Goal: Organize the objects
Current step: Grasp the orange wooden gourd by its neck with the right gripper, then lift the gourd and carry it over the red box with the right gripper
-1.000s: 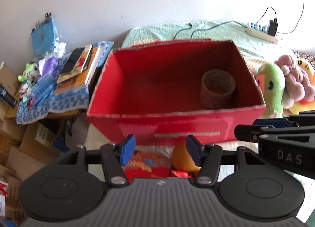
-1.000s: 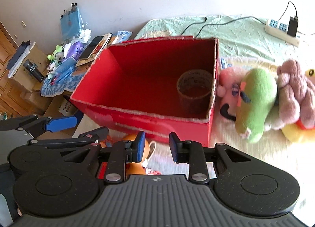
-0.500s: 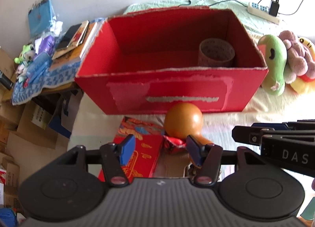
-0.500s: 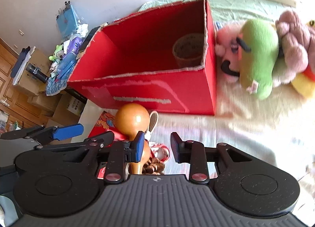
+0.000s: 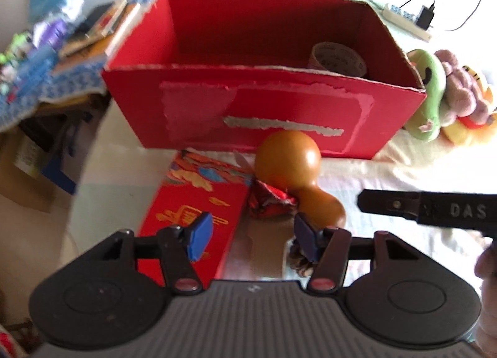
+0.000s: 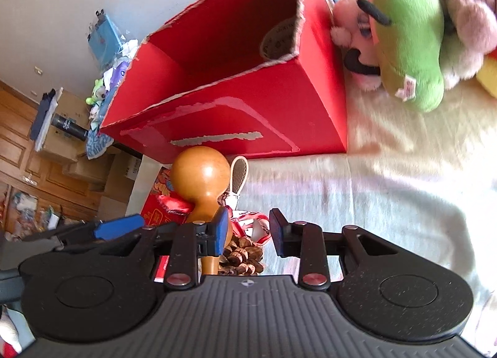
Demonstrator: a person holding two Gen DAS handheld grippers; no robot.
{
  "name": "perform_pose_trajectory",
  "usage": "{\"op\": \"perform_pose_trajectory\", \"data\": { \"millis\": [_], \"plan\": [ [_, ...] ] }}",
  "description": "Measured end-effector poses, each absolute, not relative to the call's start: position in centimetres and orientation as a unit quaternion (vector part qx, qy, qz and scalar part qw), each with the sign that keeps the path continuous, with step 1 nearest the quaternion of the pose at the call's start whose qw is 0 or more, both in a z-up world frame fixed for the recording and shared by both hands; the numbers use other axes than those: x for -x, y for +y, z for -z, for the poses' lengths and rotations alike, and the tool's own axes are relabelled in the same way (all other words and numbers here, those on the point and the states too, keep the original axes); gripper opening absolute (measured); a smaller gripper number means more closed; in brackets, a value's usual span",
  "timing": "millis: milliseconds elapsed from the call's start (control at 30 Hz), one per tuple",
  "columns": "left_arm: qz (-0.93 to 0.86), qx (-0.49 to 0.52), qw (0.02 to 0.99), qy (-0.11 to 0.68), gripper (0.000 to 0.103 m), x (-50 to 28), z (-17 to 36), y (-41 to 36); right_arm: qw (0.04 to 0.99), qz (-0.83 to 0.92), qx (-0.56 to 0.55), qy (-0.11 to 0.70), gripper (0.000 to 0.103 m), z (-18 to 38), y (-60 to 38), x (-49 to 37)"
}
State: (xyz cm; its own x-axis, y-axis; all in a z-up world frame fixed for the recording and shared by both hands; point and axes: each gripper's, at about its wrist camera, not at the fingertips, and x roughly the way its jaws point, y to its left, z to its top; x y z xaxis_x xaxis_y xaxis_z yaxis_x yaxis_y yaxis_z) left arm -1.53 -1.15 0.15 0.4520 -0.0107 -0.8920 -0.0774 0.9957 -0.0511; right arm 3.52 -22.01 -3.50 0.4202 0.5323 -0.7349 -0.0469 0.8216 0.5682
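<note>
An open red cardboard box (image 5: 267,115) (image 6: 248,115) stands on the bed with a roll of tape (image 5: 338,58) inside at its right end. In front of it lie an orange gourd (image 5: 289,159) (image 6: 198,174), a flat red packet with gold print (image 5: 192,208), a crumpled red wrapper (image 5: 270,199), a small brush (image 6: 238,173) and a string of brown beads (image 6: 240,257). My left gripper (image 5: 253,238) hangs open above the packet and wrapper. My right gripper (image 6: 248,232) is open just over the beads, its left finger beside the gourd's neck.
Plush toys, green (image 6: 407,34) and pink (image 6: 466,3), lie right of the box. A power strip (image 5: 407,20) with cables sits at the back. Left of the bed, a cluttered side table (image 5: 46,78) with books, and cardboard boxes (image 6: 77,168) on the floor.
Both grippers have dropped and tilted down from looking into the box toward the items in front of it. The gourd, packet and beads now fill the near view.
</note>
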Motion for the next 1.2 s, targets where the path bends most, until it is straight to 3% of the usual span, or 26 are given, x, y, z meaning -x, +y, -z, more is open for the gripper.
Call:
{"op": "perform_pose_trajectory", "data": {
  "millis": [267, 600, 1000, 1200],
  "plan": [
    [0.067, 0.094, 0.853, 0.509, 0.058, 1.3, 0.0, -0.8, 0.772, -0.212, -0.330, 0.500, 0.033, 5.1, -23.3, -4.9],
    [0.169, 0.100, 0.845, 0.497, 0.058, 2.2, -1.2, -1.6, 0.750, -0.262, -0.327, 0.512, 0.033, 5.7, -22.2, -5.9],
    [0.150, 0.115, 0.832, 0.522, 0.059, -1.1, 1.9, -0.9, 0.715, -0.283, -0.363, 0.527, 0.035, 7.1, -21.4, -6.6],
    [0.154, 0.111, 0.835, 0.517, 0.059, -1.1, 1.7, -1.1, 0.722, -0.282, -0.364, 0.517, 0.027, 6.3, -21.8, -6.1]
  ]
}}
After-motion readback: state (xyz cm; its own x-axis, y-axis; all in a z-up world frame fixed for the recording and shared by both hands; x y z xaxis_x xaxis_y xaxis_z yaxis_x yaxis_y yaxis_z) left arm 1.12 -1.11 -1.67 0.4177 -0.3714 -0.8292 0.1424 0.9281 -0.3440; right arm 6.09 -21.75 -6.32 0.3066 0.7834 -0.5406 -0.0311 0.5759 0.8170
